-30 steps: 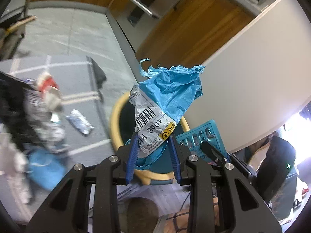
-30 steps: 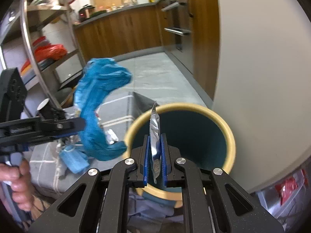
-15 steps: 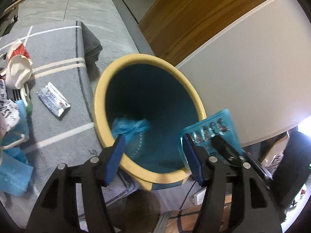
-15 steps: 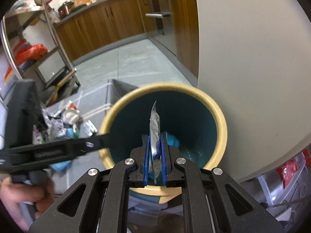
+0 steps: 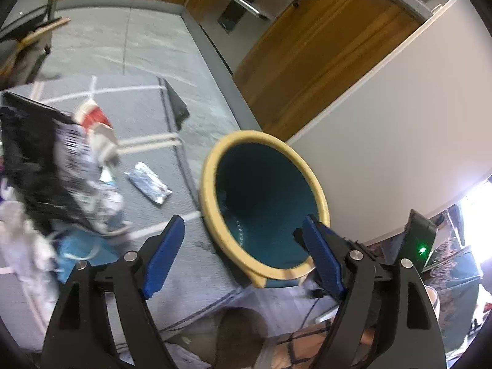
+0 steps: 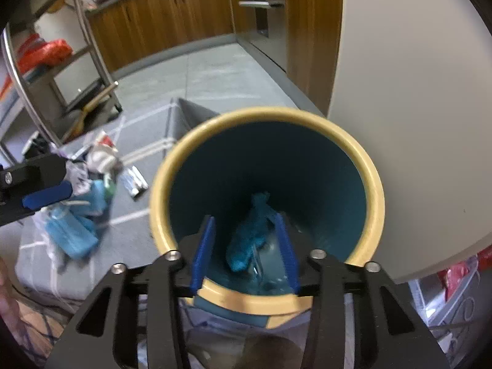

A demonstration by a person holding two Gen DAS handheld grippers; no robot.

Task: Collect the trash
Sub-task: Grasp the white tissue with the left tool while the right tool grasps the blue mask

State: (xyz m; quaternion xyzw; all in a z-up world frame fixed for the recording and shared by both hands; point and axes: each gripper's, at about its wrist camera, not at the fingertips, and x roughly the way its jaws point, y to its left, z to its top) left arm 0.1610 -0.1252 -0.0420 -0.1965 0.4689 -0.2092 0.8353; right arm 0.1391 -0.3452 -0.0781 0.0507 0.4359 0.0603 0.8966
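A teal bin with a yellow rim [image 5: 212,166] [image 6: 267,113] stands on the grey rug. My left gripper [image 5: 243,253] hangs just before the bin, its jaws opening wide with nothing between them. One of its blue pads [image 6: 46,197] shows at the left edge of the right wrist view. My right gripper [image 6: 244,247] is over the bin's mouth, jaws opening, with no trash pressed by its pads. A crumpled blue wrapper [image 6: 249,233] lies at the bottom of the bin, with a glint of silver foil [image 6: 256,261] beside it.
A heap of litter [image 5: 92,160] [image 6: 92,181] lies on the rug left of the bin: a red-and-white cup [image 5: 95,123], a silver wrapper [image 5: 149,183] and blue bags [image 6: 73,233]. A white panel [image 6: 415,123] stands right of the bin, wooden cabinets behind, a metal rack [image 6: 92,46] at left.
The left gripper opened, the blue wrapper fell into the bin, and the gripper drew back. The right gripper sank over the bin and opened; its silver foil wrapper is gone from the jaws.
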